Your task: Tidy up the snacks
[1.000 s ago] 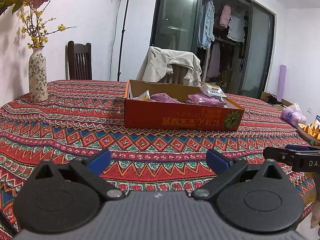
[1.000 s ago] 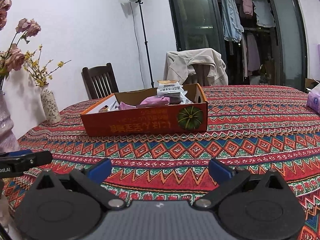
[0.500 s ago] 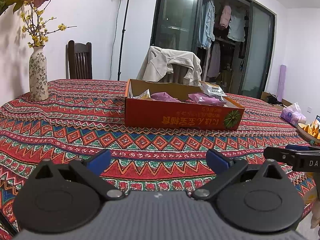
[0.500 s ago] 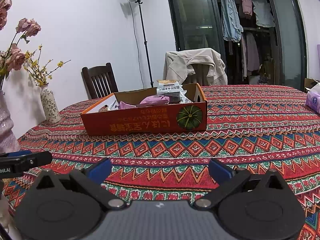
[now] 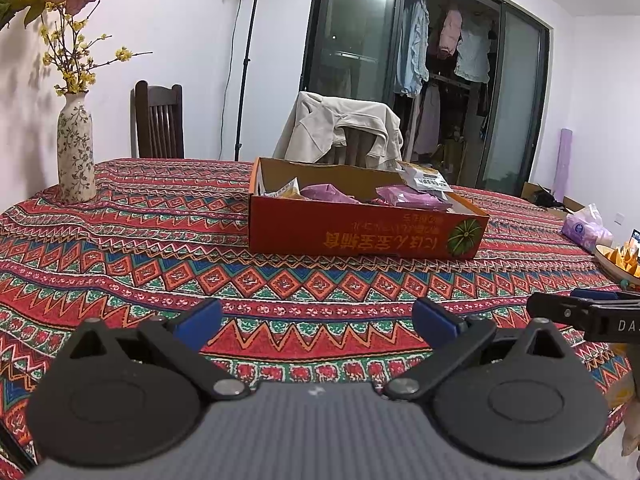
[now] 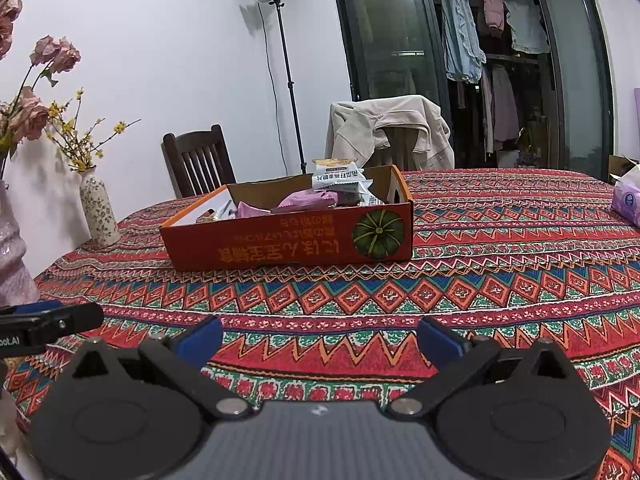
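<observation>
Patterned red, blue and green woven tablecloth (image 5: 120, 264) covers the round table; behind it stand two chairs, a lamp stand and glass doors. Compared with a second ago almost nothing has changed — both views sit at nearly the same height and angle, with only a slight drift. The left gripper (image 5: 318, 318) stays wide open and empty over the near edge of the cloth; the right gripper (image 6: 320, 334) likewise, jaws spread with nothing between them. The orange-red cardboard tray printed with a green pumpkin (image 5: 360, 236) rests at mid-table, well apart from both tools. Inside lie purple snack packets (image 5: 412, 196), with a white snack packet (image 6: 338, 176) propped at the tray's right end. A floral ceramic vase (image 5: 75, 148) stands far left. Judgement: a hold between steps — no snack remains loose on the visible cloth, so sorting looks largely finished.
</observation>
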The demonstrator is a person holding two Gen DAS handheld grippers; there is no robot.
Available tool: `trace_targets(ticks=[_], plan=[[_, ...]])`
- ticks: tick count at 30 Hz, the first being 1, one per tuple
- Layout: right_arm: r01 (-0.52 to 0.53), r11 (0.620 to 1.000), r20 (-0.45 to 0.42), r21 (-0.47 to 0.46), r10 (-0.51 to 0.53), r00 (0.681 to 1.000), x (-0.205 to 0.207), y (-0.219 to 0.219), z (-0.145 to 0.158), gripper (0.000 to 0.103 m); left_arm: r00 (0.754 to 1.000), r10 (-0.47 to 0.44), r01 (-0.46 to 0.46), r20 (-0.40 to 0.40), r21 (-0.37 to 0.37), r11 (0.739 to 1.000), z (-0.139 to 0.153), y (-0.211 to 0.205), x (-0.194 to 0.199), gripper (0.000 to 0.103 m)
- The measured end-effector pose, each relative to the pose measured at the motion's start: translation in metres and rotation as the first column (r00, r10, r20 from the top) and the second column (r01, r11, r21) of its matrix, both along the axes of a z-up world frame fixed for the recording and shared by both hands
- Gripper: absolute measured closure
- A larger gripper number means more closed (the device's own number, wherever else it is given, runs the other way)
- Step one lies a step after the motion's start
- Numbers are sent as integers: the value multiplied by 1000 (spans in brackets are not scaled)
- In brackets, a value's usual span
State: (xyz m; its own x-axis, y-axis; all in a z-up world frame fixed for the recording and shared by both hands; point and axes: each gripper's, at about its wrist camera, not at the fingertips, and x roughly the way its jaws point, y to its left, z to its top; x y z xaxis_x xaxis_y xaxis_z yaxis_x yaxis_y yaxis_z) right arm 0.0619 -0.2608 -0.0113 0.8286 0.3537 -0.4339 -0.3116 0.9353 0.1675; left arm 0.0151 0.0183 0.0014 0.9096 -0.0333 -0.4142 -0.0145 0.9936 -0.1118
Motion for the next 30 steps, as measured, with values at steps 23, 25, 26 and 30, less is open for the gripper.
trace_targets(ticks=[23,25,26,30], plan=[[0,1000,-1,-1,0,1000,0,0,-1,0,1000,-5,5,1,-4,1000,-1,0,1,0],[0,1000,-1,-1,0,1000,1,0,-1,0,1000,-9,9,2,-5,1000,-1,0,1,0],[0,1000,-1,-1,0,1000,0,0,-1,0,1000,-11,11,4,-5,1000,-1,-1,1,0],[-1,1000,-2,-1,1,1000,1,0,-1,0,1000,-20,20,5,-7,1000,-1,-1,0,0]])
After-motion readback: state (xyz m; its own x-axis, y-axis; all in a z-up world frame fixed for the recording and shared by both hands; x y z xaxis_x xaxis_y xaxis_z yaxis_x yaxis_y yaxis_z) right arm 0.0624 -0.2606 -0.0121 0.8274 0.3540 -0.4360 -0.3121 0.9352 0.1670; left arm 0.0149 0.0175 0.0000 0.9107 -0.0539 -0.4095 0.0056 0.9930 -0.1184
